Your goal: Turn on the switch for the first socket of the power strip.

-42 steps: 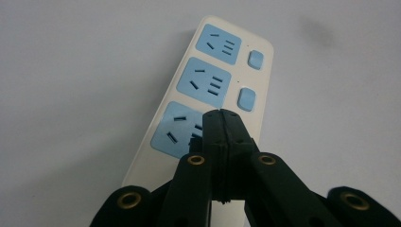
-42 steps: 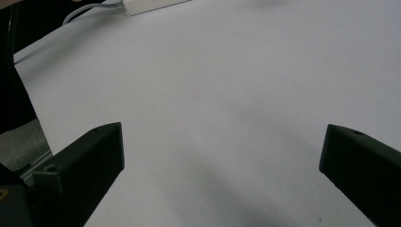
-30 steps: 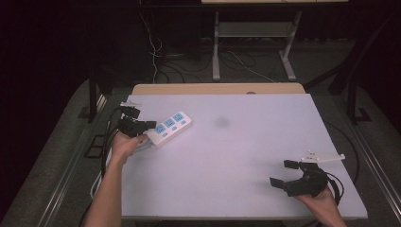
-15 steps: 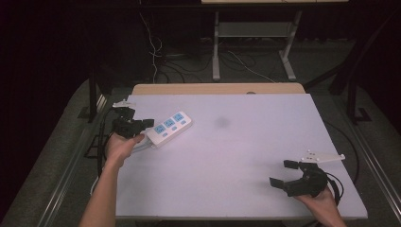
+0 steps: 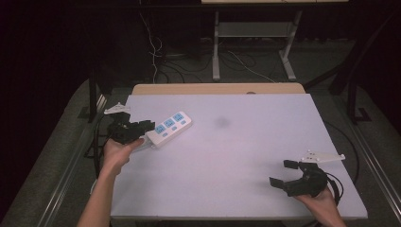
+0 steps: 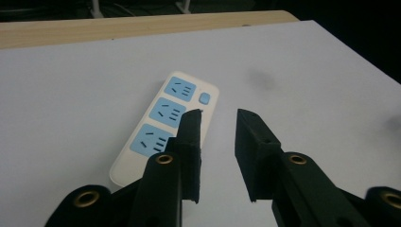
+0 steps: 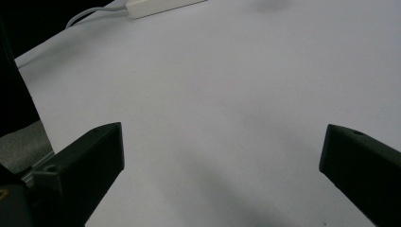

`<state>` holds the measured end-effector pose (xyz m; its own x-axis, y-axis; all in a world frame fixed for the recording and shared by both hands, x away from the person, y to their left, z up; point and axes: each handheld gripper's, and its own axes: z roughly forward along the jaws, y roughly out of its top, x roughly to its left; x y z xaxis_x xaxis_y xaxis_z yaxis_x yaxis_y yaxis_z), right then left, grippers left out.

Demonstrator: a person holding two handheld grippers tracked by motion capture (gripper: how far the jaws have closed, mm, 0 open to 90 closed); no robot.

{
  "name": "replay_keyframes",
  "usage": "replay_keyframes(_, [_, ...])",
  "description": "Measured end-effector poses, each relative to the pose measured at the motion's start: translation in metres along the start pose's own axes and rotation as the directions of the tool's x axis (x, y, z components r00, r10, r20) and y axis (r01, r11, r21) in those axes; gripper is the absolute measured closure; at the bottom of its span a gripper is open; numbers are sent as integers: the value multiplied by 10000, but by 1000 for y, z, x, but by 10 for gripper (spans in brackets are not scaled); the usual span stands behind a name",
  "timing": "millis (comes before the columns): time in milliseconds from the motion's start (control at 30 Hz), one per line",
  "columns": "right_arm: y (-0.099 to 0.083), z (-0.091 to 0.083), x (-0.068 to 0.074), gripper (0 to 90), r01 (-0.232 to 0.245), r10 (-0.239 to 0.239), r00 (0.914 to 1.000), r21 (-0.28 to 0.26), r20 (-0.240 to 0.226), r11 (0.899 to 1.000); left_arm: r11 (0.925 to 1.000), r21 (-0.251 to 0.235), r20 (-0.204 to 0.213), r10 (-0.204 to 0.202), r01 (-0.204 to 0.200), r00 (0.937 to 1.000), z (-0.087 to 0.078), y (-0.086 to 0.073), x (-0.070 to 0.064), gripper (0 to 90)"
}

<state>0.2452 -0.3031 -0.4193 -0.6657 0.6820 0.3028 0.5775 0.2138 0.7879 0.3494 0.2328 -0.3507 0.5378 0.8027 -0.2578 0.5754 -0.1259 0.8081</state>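
Observation:
A white power strip with three blue sockets lies flat near the table's left edge. It appears close up in the left gripper view, just left of the left jaw. My left gripper sits at the strip's near end, its jaws a narrow gap apart with nothing between them. My right gripper rests near the front right corner, wide open over bare table. The strip's end and its white cord show far off in the right gripper view.
The white tabletop carries a faint dark smudge near its middle. A wooden strip runs along the far edge. Cables and a metal stand lie on the dark floor behind.
My left gripper has drawn back a little toward the left front, away from the power strip's end. The strip and my right gripper have stayed put.

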Motion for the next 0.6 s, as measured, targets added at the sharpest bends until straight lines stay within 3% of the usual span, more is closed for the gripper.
replay_keyframes(267, [0, 0, 0, 4, -10, 10, 10000, -5, 21, 10000, 9993, -364, 509, 38, -20, 9987, -10, -13, -10, 581])
replay_keyframes(600, [0, 0, 0, 4, -5, 5, 10000, -7, 6, 10000, 9965, -729, 1105, 478, -399, 9927, -15, -31, -31, 219])
